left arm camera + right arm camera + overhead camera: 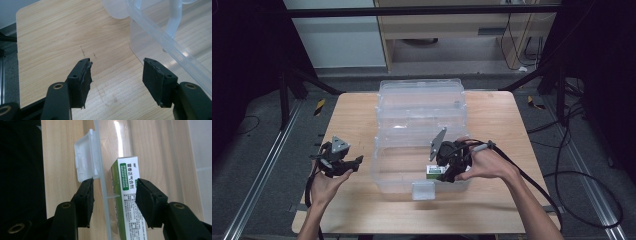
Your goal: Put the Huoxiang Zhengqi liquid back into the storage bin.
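Note:
A green-and-white carton [433, 170] [127, 175] stands inside a clear plastic storage box [397, 172], close against its front wall [101, 170]. My right gripper [441, 172] [115, 181] hangs over that wall with its jaws apart. One jaw is outside the box and the other is over the carton's right side. A gap and the clear wall lie between the outer jaw and the carton. My left gripper [356, 164] [117, 61] is open and empty above bare wood, left of the box [150, 32].
The box's clear lid [422, 95] is folded back toward the far edge of the wooden table [352, 120]. A white latch [423, 190] [85, 165] hangs on the front wall. Cables trail from the right gripper off the table's right side.

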The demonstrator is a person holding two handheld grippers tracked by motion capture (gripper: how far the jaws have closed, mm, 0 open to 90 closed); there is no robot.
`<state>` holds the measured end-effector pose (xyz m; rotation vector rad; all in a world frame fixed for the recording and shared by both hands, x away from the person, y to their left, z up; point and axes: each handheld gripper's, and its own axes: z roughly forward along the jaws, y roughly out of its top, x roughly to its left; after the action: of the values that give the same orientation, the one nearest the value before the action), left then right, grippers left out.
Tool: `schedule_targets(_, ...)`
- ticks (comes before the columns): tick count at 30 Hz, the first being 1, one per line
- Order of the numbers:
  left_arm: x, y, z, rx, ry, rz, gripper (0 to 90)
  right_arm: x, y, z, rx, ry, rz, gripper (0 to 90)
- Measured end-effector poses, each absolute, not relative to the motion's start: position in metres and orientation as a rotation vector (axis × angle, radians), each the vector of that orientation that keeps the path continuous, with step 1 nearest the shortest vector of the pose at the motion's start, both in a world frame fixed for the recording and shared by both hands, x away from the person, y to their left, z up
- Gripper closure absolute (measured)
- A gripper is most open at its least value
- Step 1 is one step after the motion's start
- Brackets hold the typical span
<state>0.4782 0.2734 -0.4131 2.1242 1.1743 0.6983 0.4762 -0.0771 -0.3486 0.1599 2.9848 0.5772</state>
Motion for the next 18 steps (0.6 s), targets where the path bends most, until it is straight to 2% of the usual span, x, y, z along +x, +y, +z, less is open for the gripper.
schedule_targets(11,0.478,0.274,-0.412,2.118,1.175,0.699,39.2,0.47,-0.065,-0.359,0.136,3.025,0.554,49.5)
schedule_targets(18,0.478,0.274,-0.412,2.119,1.174,0.699,39.2,0.469,-0.059,-0.366,0.131,3.05,0.54,52.7)
